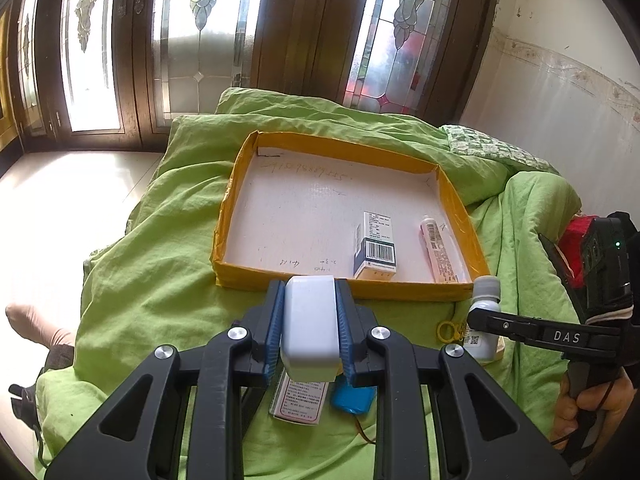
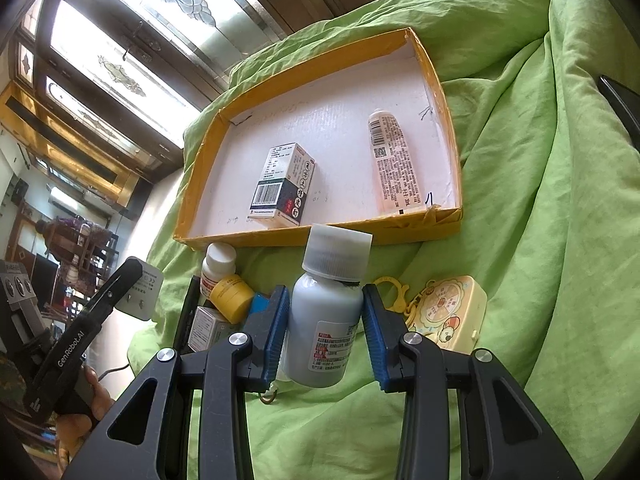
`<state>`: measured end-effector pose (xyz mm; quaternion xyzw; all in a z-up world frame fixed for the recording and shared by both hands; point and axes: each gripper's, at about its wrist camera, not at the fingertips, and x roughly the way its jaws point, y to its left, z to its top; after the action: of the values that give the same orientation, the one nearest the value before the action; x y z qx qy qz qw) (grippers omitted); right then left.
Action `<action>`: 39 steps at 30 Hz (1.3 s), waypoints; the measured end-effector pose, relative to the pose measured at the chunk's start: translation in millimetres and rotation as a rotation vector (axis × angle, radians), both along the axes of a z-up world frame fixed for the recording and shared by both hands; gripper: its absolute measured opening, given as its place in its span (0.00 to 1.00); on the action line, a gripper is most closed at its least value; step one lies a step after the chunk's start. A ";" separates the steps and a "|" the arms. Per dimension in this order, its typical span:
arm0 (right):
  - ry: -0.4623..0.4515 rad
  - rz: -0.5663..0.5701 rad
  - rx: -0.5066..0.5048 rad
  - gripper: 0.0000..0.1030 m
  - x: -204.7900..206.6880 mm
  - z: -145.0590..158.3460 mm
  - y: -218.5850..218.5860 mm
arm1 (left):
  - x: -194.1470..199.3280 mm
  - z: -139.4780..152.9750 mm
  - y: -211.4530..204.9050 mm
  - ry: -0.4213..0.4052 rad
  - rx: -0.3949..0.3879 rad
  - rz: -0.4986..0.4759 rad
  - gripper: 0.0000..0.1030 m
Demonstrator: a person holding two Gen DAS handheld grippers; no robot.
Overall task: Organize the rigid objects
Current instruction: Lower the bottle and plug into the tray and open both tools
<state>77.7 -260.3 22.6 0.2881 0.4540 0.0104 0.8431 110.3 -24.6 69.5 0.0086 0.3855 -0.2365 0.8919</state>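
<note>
Green bedding (image 1: 160, 280) over a bed beside dark wooden doors with leaded glass (image 1: 200, 40), and on it a shallow yellow-walled cardboard tray (image 1: 224, 184) with a white floor. Inside the tray, near its front wall: a small medicine box (image 1: 375, 245) lying with its barcode up, and to its right, apart from it, a pink-capped tube (image 1: 438, 249) lying along the right wall. Left gripper (image 1: 310, 328) clamped on a white power adapter (image 1: 309, 330), blue pads (image 1: 275, 332) pressed against both its sides, held above the bedding just short of the tray's front wall; below it on the quilt a flat white carton (image 1: 300, 402) and a blue item (image 1: 352, 398) just beside it. Right gripper (image 2: 325, 334) closed around a grey bottle with a white ribbed cap (image 2: 326, 312), pads touching the body on both sides, bottle upright and close to the tray's front wall. Near it on the bedding: a white pill bottle (image 2: 216, 274), a small yellow jar (image 2: 232, 298) touching it, another small box (image 2: 208, 326), and on the other side a yellow cartoon-printed case (image 2: 446, 312) with a yellow clip (image 2: 390, 286)
</note>
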 end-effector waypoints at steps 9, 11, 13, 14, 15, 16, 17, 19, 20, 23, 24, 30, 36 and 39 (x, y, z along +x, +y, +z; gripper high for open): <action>-0.028 -0.010 -0.037 0.32 19.7 20.4 -12.0 | 23.7 -0.7 -15.4 -0.013 0.036 -0.006 0.21; -0.029 -0.007 -0.040 0.32 27.3 22.5 -13.5 | 28.5 -1.6 -19.7 -0.017 0.049 -0.010 0.21; -0.030 -0.004 -0.049 0.32 35.6 24.5 -14.1 | 32.9 -3.0 -23.6 -0.022 0.063 -0.015 0.21; -0.030 -0.002 -0.055 0.32 41.0 25.6 -14.2 | 35.5 -3.7 -25.6 -0.024 0.069 -0.017 0.21; -0.029 0.000 -0.060 0.32 45.5 26.2 -14.2 | 38.3 -4.5 -27.5 -0.024 0.075 -0.018 0.21; -0.027 0.002 -0.063 0.32 50.0 26.5 -14.7 | 41.0 -4.9 -28.9 -0.026 0.081 -0.019 0.21; -0.025 0.005 -0.063 0.32 54.4 26.4 -14.9 | 43.6 -5.6 -30.2 -0.029 0.089 -0.019 0.21; -0.020 0.008 -0.067 0.32 62.3 25.8 -15.4 | 49.1 -7.2 -33.7 -0.032 0.101 -0.023 0.21; -0.016 0.009 -0.071 0.32 66.5 25.0 -15.5 | 52.2 -8.1 -35.4 -0.032 0.106 -0.025 0.21; -0.004 0.018 -0.078 0.32 75.8 21.9 -17.3 | 64.0 -10.5 -39.9 -0.029 0.115 -0.024 0.21; 0.002 0.021 -0.076 0.32 79.8 20.0 -19.3 | 68.5 -11.4 -40.6 -0.025 0.114 -0.021 0.21; 0.042 0.029 -0.066 0.32 98.2 4.1 -25.6 | 95.8 -20.9 -44.2 0.009 0.116 0.006 0.21; 0.082 0.060 -0.080 0.32 109.1 -10.1 -20.0 | 111.3 -37.3 -50.0 0.039 0.135 0.016 0.21; 0.098 0.074 -0.092 0.32 107.8 -15.3 -16.3 | 115.1 -48.2 -51.7 0.054 0.150 0.021 0.21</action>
<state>185.5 -276.6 7.3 0.2322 0.5051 0.0063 0.8312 225.4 -76.3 21.3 0.0651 0.4259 -0.1976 0.8805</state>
